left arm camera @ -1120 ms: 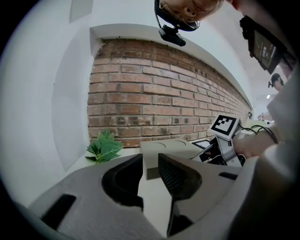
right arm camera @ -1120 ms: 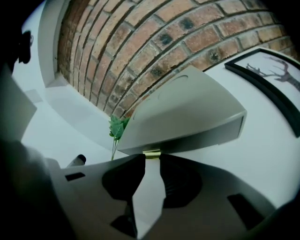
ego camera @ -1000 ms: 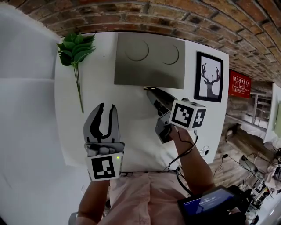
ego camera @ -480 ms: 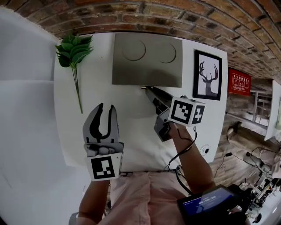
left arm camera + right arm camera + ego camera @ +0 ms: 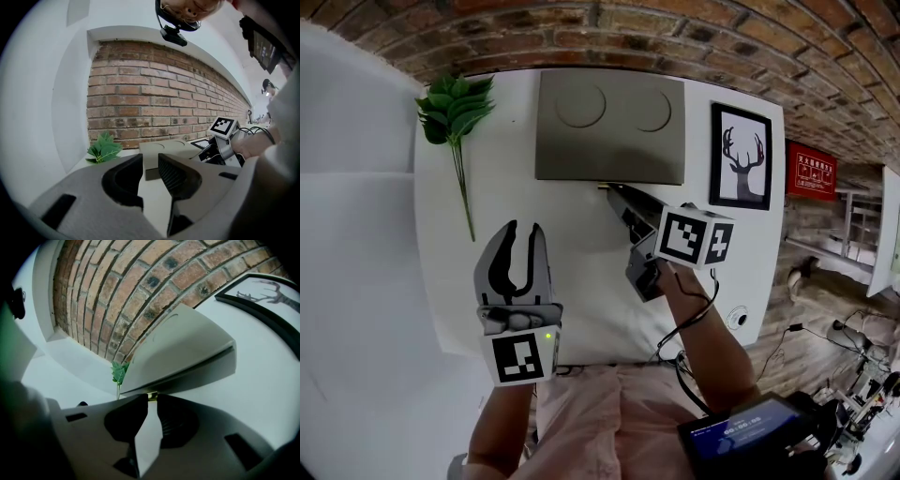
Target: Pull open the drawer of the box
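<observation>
At six o'clock we see our left gripper (image 5: pixel 150 160), jaws apart with nothing between them. The grey box (image 5: pixel 161 146) lies beyond, a leafy sprig (image 5: pixel 105 150) at nine, brick wall (image 5: pixel 154 101) at twelve.

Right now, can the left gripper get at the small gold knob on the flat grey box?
Probably not. The right gripper has just been closing its jaws and now pinches the knob between them, so the open, empty left gripper would find no room there.

Mostly hidden between right gripper (image 5: pixel 151 399) jaws: drawer handle (image 5: pixel 152 395); red sign (image 5: pixel 811 172) print illegible.
</observation>
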### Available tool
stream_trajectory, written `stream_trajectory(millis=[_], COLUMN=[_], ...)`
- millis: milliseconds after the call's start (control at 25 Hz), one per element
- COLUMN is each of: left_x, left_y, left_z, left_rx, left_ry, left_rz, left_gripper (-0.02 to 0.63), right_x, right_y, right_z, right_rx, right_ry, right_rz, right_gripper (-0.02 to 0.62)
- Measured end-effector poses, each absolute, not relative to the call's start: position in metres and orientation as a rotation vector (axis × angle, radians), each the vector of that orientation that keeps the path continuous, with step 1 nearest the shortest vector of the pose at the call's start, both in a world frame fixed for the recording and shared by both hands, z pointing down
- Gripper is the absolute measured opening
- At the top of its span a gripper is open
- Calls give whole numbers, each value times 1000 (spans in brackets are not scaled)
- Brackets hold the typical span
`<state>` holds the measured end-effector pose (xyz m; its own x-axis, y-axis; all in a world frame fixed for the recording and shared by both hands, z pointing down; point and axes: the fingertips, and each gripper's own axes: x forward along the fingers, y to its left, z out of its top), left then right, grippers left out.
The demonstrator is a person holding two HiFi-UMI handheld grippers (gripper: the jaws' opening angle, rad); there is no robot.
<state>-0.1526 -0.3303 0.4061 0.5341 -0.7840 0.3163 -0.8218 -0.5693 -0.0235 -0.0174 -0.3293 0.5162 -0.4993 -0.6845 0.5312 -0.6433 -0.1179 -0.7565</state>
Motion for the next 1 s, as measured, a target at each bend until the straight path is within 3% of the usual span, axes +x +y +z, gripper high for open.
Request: stream_trajectory(millis=[1000], left_x=[-145], left_y=[-315], left_z=[398], left_rx=[2655], left_ry=[-1407], left_rz=[448], left_gripper=[109], right_x=[-25], right_y=[-307], right_z=[518], right_rx=[-1513], right_ry=[2077], right_rz=[-1751], right_gripper=[63])
